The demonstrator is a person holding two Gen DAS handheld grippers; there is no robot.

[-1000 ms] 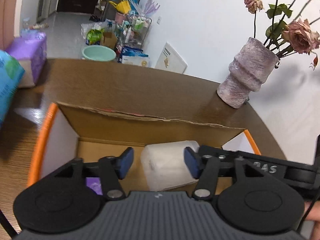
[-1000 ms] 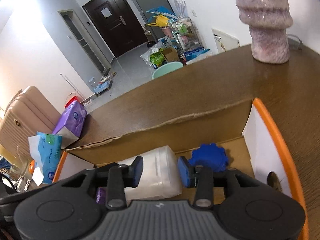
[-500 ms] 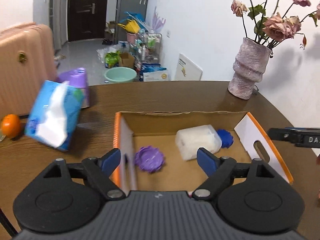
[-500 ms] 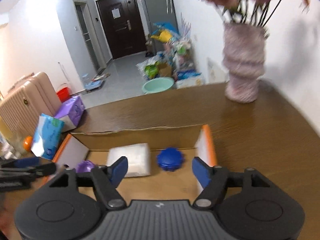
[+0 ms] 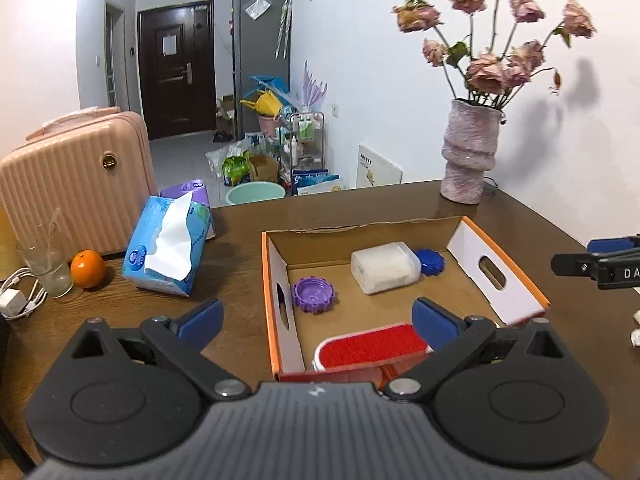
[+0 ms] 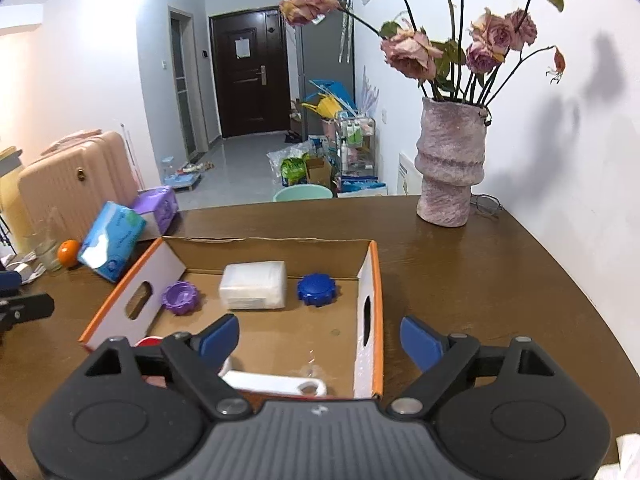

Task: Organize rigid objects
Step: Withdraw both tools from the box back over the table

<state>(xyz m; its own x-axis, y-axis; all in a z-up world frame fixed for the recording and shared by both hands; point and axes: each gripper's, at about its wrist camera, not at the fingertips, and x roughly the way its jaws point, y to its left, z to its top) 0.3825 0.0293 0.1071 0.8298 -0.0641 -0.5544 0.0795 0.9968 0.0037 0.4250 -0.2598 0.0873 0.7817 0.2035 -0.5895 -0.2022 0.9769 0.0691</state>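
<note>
Grippers: left gripper (image 5: 316, 316) and right gripper (image 6: 320, 338) spread wide, empty, above cardboard box (image 6: 370, 276) | contents: white container (image 6: 254, 285), purple cap (image 6: 181, 298), blue cap (image 6: 317, 289), red brush (image 5: 370, 350) inside | advice: descend straight, clear box walls, close squarely across next rigid item.

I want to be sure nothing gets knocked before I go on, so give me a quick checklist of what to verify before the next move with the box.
1. Left gripper empty, jaws wide apart: ok.
2. Right gripper empty, jaws wide apart: ok.
3. White container, blue cap and purple cap inside the cardboard box: ok.
4. Red brush inside the box at its near end: ok.
5. Vase upright, apart from the box: ok.
6. Anything still waiting to go in: cannot tell; only small white bits show at the table's right edge.
</note>
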